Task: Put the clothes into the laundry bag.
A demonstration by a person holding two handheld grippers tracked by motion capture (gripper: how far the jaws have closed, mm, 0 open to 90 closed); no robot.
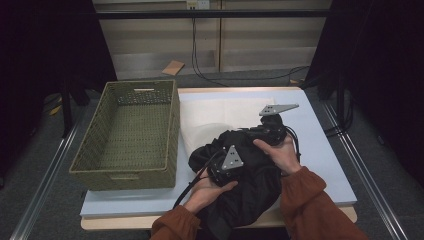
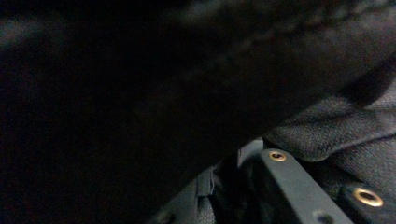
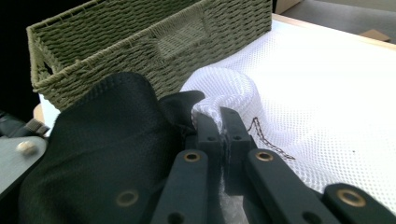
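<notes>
Left side: I see the woven basket (image 1: pixel 129 136) blocking that edge of the surface (image 1: pixel 327 160).
Middle: black garment (image 1: pixel 250 175) heaped over white mesh bag (image 1: pixel 220 116), crowding my jaws.
Right side: bare blue strip, open passage.
Far edge: mesh lies flat, passable above.

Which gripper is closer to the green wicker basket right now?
Left. The left gripper sits on the black garment, just off the basket. The right gripper is farther along the table, pinching the white mesh bag.
</notes>
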